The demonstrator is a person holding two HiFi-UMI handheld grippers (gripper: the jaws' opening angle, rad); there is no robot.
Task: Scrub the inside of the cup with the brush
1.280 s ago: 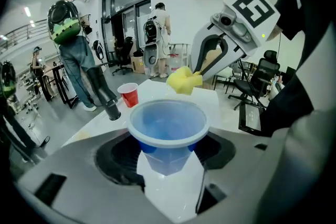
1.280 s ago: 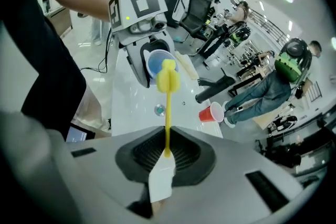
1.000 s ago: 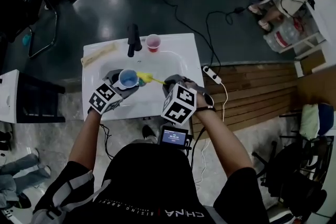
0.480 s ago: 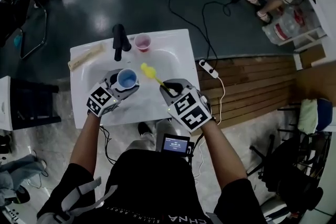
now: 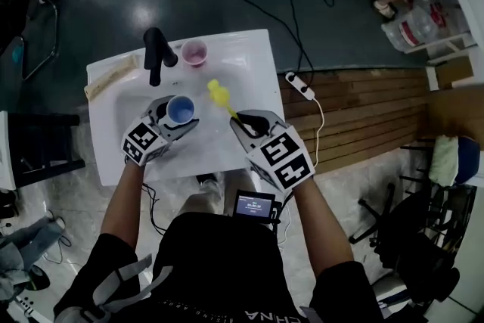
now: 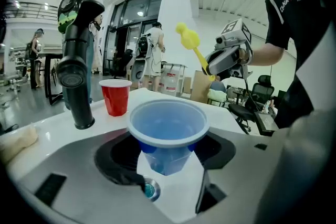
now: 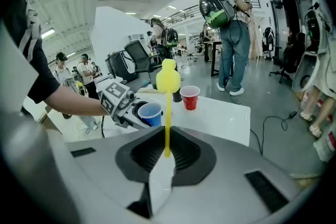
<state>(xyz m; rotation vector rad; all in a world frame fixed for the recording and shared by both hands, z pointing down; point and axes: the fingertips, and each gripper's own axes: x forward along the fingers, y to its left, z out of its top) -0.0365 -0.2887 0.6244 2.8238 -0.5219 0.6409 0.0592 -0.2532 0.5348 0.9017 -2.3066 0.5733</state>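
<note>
Blue cup [image 5: 180,110] clamped between my left gripper's [image 6: 167,162] jaws, over the white sink [image 5: 253,64]. My right gripper [image 7: 166,152] pinches the yellow brush [image 7: 168,78] by its handle, head up, near the cup but outside it.

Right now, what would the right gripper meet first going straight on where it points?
Led by its yellow plastic brush, probably the white basin top near the red plastic cup; depth is unclear.

Black short-sleeved shirt [image 5: 215,261] here, white lettering [image 5: 255,316] across it. Grey webbing strap [image 5: 113,280] looped over the left sleeve. Now the left gripper [image 5: 180,114] and right gripper [image 5: 243,119]: grey shells, each carrying a cube [image 5: 286,160] of black-and-white square markers.
</note>
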